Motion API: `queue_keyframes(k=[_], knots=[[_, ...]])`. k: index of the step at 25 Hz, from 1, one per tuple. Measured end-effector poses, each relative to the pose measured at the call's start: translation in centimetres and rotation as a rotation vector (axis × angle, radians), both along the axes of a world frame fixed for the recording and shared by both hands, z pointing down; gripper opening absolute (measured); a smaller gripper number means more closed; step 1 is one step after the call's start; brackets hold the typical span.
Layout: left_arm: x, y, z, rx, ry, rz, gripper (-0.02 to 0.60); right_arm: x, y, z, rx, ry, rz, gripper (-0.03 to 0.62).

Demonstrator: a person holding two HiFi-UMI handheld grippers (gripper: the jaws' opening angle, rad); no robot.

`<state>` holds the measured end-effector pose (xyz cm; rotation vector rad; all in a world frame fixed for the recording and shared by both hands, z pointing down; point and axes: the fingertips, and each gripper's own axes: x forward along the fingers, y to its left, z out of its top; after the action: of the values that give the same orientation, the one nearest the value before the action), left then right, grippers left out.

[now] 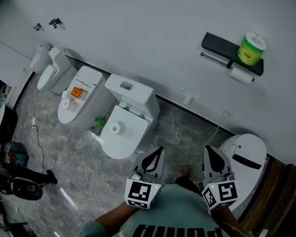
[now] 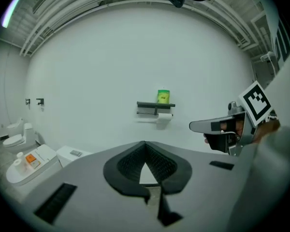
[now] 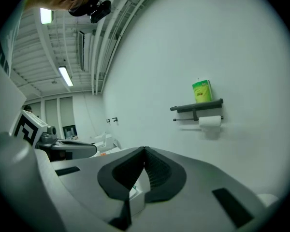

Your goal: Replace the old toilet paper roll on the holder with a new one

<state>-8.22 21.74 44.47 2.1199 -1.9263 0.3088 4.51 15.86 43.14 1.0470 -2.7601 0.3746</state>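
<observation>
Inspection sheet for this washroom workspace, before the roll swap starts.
Surface: grey marbled floor; no worktop seen.
Job's things: green-wrapped roll stands on the black wall shelf; white roll hangs on the bar beneath.
Clutter: small white roll on a toilet lid; orange packet on the neighbouring toilet.
Grippers: left gripper and right gripper both shut, empty, away from the shelf.
Cables: thin cable on the floor at left.
Surroundings: white wall, toilets lined along it.
</observation>
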Motion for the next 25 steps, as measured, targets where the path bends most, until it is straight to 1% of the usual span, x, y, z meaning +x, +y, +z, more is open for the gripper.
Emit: queue_keyframes(k=[4, 8, 13, 16, 20, 23, 25], knots=[[1.6, -2.5, 0.0, -0.018, -0.022, -0.005, 0.005, 1.0, -2.7, -0.2, 0.007, -0.036, -0.022, 0.008], [3.1, -4.7, -0.1, -0.02, -0.045, -0.011, 0.005, 2.4, -5.0, -0.3, 0.021, -0.049, -0.038, 0.008], [4.6, -6.5, 0.0, -0.03, -0.068, 0.001, 0.005, 4.2, -6.9, 0.0, 0.022, -0.064, -0.026, 0.008], [5.4, -7.5, -0.4, -0.026, -0.073, 0.022, 0.005, 5.0, -7.5, -0.3, 0.022, -0.075, -0.002, 0.008], [6.5, -8.7, -0.2, -0.03, -0.084, 0.074, 0.005, 5.8, -8.3, -0.3, 0.022, -0.073, 0.034, 0.008], [6.7, -10.1, 0.4, -0.031, -0.076, 0.114, 0.005, 6.3, -8.9, 0.3, 0.012, -0.064, 0.076, 0.008], [6.6, -11.5, 0.5, -0.016, -0.064, 0.143, 0.005, 6.4, -9.6, 0.5, 0.01, -0.056, 0.111, 0.008]])
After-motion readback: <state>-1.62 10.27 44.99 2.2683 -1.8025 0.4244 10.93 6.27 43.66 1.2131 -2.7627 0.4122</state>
